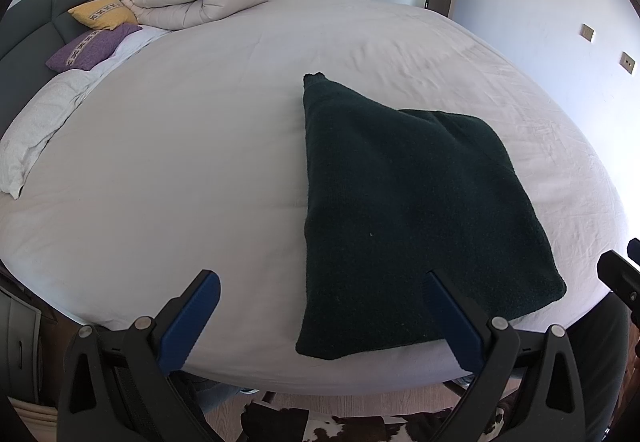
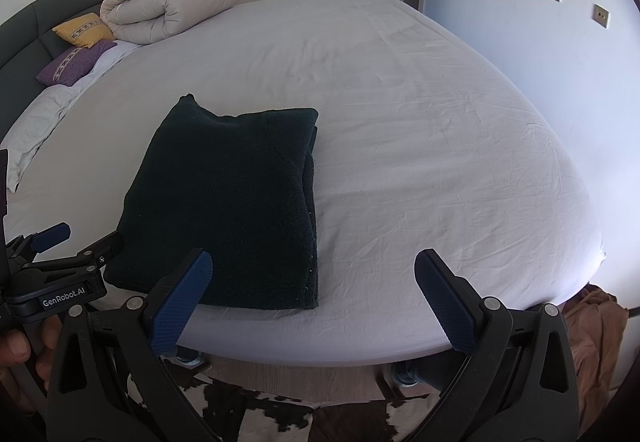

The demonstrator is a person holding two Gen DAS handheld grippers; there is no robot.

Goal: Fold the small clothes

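Folded dark garment flat on bed

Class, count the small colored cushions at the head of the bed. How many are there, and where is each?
2. The yellow cushion leans against the headboard beside the rolled duvet; the purple cushion lies just in front of it. The duvet might hide others.

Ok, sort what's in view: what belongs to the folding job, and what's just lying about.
Job: sweater, left gripper, right gripper, both with open jaws.
Lying about: duvet, yellow cushion, purple cushion, pillow, bed.
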